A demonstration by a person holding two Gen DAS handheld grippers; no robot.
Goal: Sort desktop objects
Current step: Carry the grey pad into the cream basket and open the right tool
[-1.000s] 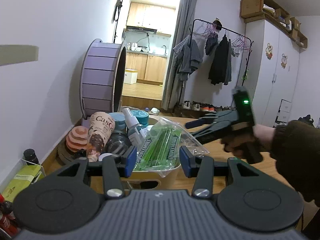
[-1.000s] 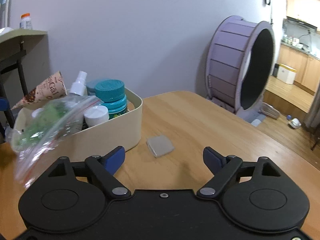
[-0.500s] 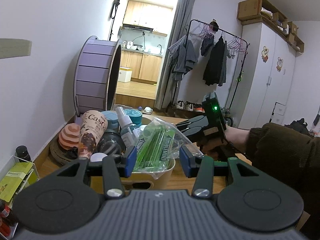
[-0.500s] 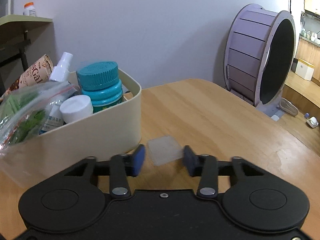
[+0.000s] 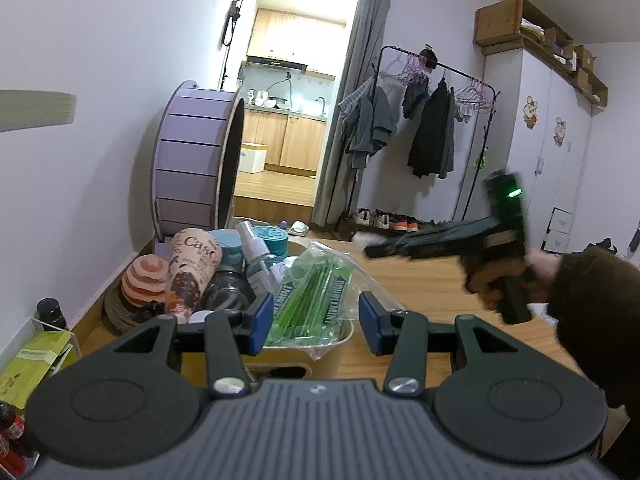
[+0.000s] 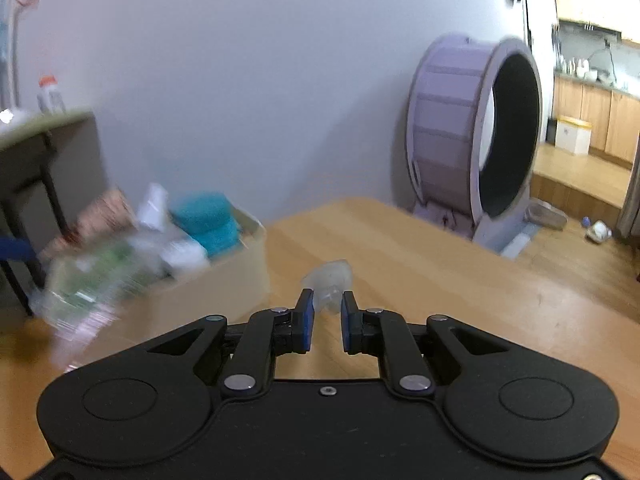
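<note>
Lifted off the wooden desk (image 6: 420, 248) now, small clear packet (image 6: 330, 280) pinched in right gripper (image 6: 325, 322); left gripper (image 5: 316, 322) spread open by the bin (image 5: 340, 340).

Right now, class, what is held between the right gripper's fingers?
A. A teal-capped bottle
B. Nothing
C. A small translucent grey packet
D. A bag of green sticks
C: the right gripper has its blue pads closed on the small translucent grey packet, lifted clear of the wooden table.

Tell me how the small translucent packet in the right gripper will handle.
Probably floppy: the translucent packet looks crumpled between the right gripper's pads. Likely light, as it sticks out forward without sagging. Its glossy film may be slippery.
</note>
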